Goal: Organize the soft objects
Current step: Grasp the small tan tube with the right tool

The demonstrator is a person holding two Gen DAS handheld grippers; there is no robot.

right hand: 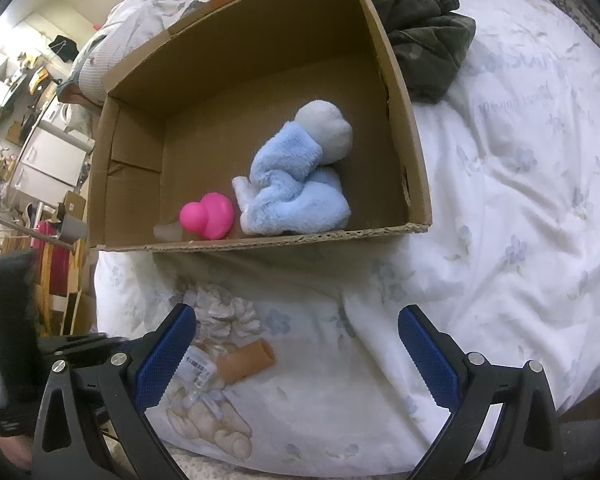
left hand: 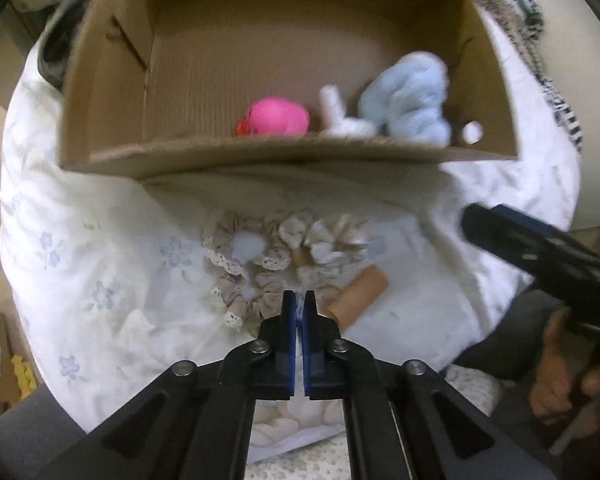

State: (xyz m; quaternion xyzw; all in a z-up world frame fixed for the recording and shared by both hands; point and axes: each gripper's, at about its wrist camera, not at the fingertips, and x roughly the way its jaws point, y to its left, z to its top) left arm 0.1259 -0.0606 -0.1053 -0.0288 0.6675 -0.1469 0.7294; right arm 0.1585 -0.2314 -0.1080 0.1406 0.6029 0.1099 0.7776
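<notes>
left tongs (left hand: 299, 300): pinching clear wrapper of scrunchie pack (left hand: 284, 248) | right tongs (right hand: 296, 344): spread, empty | box (right hand: 260, 240): 2 toys

Left wrist view: the camera sits just behind the left gripper (left hand: 299, 300) and looks steeply down along its fingers at the bedspread (left hand: 100, 240), close to the surface, with the cardboard box (left hand: 112, 120) beyond, its open top facing the lens squarely. Right wrist view: the camera sits behind the right gripper (right hand: 296, 320), also tilted steeply down, but a little farther from the bedding, seeing the box (right hand: 404, 120) obliquely from its right side. Both views share the box interior with the pink toy (left hand: 278, 118) (right hand: 210, 216) and blue plush (left hand: 408, 104) (right hand: 296, 184), and the cardboard tube (left hand: 358, 294) (right hand: 246, 364) lying near each gripper.
</notes>
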